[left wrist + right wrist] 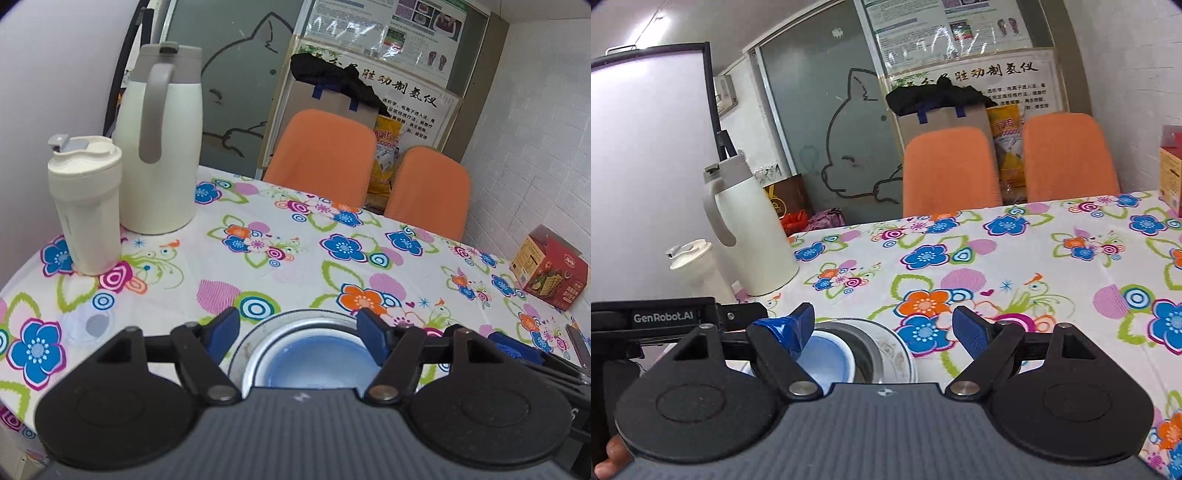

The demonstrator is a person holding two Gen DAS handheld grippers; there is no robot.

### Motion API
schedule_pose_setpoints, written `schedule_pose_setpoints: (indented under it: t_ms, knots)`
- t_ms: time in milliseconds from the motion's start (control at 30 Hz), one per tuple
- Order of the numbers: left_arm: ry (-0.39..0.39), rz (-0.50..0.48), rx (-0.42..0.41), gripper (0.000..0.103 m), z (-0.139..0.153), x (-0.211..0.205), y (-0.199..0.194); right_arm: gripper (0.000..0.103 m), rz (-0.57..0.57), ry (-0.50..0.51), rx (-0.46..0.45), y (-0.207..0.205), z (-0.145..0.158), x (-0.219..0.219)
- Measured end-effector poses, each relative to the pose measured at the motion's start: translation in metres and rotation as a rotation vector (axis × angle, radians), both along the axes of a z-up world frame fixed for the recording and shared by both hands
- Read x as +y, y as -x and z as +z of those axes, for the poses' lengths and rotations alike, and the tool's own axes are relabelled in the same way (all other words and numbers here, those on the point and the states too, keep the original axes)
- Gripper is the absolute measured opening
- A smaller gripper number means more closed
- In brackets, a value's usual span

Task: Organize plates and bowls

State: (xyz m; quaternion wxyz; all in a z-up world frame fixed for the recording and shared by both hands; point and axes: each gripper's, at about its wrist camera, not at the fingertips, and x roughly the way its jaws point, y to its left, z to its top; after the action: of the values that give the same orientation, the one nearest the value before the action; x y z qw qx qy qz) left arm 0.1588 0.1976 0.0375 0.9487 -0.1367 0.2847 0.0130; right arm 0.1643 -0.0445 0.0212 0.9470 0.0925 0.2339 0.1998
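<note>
A small stack sits at the near edge of the flower-patterned table: a blue bowl [314, 363] inside a metal bowl [255, 354]. In the right wrist view the blue bowl [829, 356] and metal bowl [864, 350] rest on a white plate with a patterned rim [899, 356]. My left gripper [299, 328] is open, its blue pads on either side of the stack's far rim, touching nothing. My right gripper [884, 330] is open too, just right of the stack, its left finger [799, 326] over the blue bowl. The left gripper's body [646, 317] shows at far left.
A cream thermos jug [159, 155] and a cream lidded tumbler [86, 206] stand at the table's left. Two orange chairs [321, 155] are behind the far edge. A red carton [550, 266] sits at the right. The tablecloth [1052, 266] spreads out beyond the stack.
</note>
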Motion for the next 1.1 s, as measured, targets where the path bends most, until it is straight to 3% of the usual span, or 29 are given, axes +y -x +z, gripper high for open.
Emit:
schedule_pose_setpoints:
  t_ms: [200, 367, 533, 867, 1100]
  knots:
    - [-0.006, -0.106, 0.041, 0.072, -0.016, -0.048, 0.048, 0.069, -0.083, -0.028, 0.021, 0.046, -0.016, -0.038]
    - [-0.033, -0.118, 0.104, 0.072, -0.046, -0.081, 0.088, 0.069, -0.109, -0.028, 0.03, 0.085, -0.029, -0.059]
    - [-0.137, -0.089, 0.129, 0.072, -0.071, -0.106, 0.118, 0.069, -0.107, -0.034, 0.024, 0.114, -0.04, -0.069]
    - [-0.249, -0.115, 0.026, 0.072, -0.069, -0.135, 0.186, 0.069, -0.118, -0.045, -0.044, 0.175, -0.041, -0.087]
    - [-0.268, -0.137, 0.0, 0.072, -0.067, -0.142, 0.201, 0.069, -0.153, 0.067, -0.03, 0.174, -0.048, -0.08]
